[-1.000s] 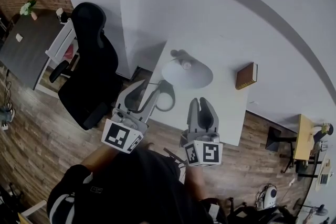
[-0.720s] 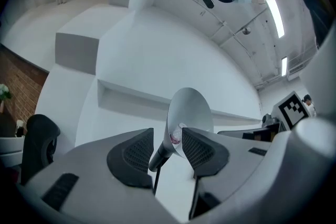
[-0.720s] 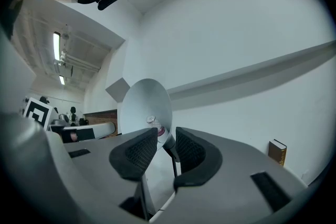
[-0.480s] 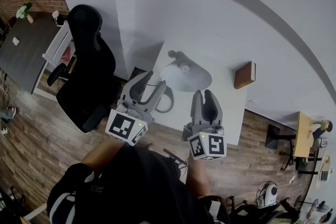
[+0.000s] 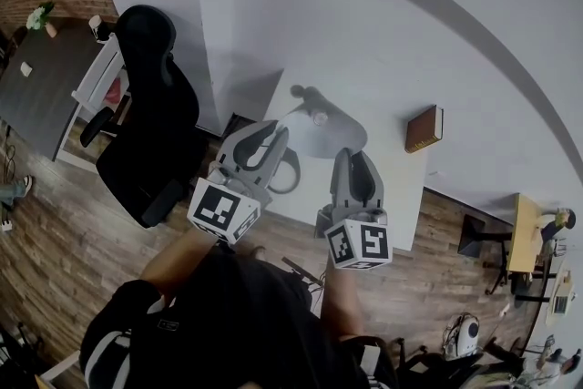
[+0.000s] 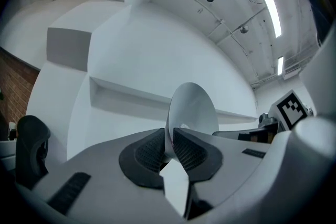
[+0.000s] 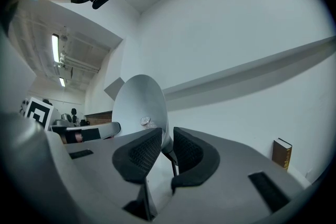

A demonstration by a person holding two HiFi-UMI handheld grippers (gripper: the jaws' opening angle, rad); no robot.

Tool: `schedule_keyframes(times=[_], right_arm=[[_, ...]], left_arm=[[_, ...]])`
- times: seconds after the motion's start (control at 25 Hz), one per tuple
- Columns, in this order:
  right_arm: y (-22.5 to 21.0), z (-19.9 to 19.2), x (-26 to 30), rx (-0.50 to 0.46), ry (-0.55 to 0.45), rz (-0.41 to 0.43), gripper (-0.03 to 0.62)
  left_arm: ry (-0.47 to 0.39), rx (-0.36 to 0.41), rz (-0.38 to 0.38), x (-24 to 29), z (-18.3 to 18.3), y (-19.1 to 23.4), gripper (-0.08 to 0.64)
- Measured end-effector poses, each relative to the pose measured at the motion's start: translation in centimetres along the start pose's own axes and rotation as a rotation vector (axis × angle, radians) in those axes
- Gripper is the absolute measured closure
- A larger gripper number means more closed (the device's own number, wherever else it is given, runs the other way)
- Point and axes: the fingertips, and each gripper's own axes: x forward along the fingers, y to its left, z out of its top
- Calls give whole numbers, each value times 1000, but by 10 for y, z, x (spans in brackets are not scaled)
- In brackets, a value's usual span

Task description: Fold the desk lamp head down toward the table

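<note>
The desk lamp's white cone shade stands over the white table, its open face toward me, with a bulb inside. A dark ring of the lamp lies below it near the table's front edge. My left gripper is at the shade's left rim. In the left gripper view the shade has its thin edge pinched in the closing left gripper. My right gripper is at the shade's right rim. There the shade edge sits in the closing right gripper.
A brown book stands at the table's back right, by the wall. A black office chair is on the wooden floor to the left of the table. A white wall runs close behind the lamp.
Both grippers moved forward onto the shade's rim, left from the left side and right from the right. Their jaws, wide earlier, have narrowed around the rim.
</note>
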Motion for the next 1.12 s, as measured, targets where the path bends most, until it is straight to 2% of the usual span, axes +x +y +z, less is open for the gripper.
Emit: schedule_keyframes(times=[0.16,0.48,1.12], right_arm=[[3,-1,2,2,-3,15,554],[2,-11,0,12,16,21,557],[6,-42,-22,22,55,32,568]], left_arm=[[-4,-4,1,0,-1,0,503],[12,-20,-1,-3,-9,1,509],[53,-6,8,-28,-39,-7,526]])
